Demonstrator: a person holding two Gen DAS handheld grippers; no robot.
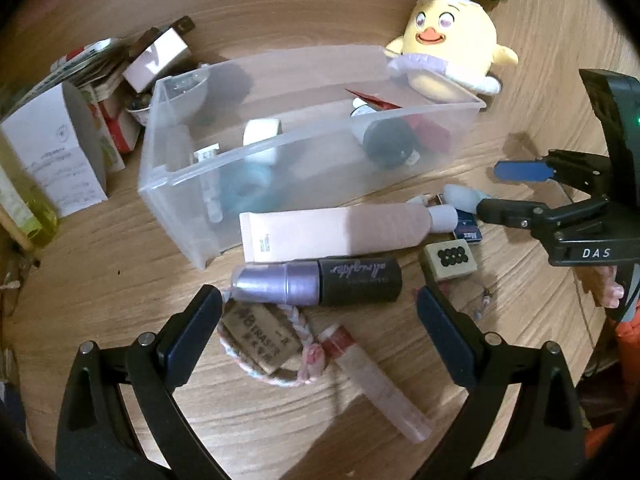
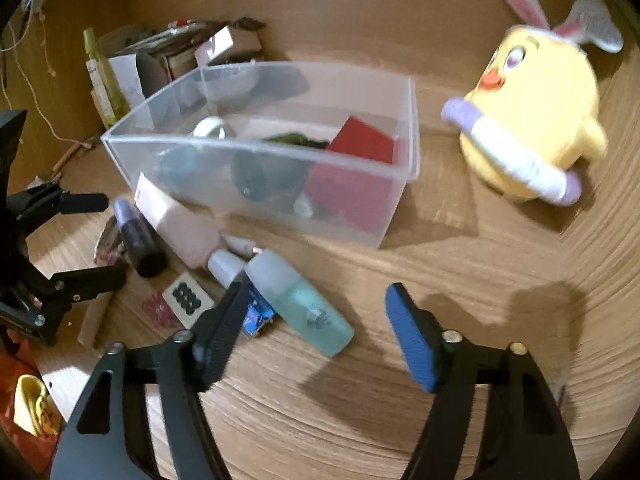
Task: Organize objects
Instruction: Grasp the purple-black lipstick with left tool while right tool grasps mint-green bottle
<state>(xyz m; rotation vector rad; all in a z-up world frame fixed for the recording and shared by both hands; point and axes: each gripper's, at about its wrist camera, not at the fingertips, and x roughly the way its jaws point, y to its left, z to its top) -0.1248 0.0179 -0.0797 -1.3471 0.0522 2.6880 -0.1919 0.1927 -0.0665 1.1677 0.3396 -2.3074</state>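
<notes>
On the far left of the desk I see boxes and a green bottle bunched against the edge, out of the work area. The clear bin sits in the middle, long side toward me, already holding a tape roll, a dark round thing and a red box; I take it as the collecting place. The loose things lie in a row just in front of its near wall, within reach of both grippers: a pink tube, a purple-and-black bottle touching it on the near side, a braided cord with a tag, a slim red-capped tube, a white tile with black dots, and further right a pale blue bottle beside a small blue packet.

My left gripper points steeply down, its jaws spread wide and empty, straddling the purple-and-black bottle without touching it. My right gripper tilts down likewise, half spread and holding nothing, the pale blue bottle lying between its fingers. The yellow plush chick rests far right, well apart from the rest.
</notes>
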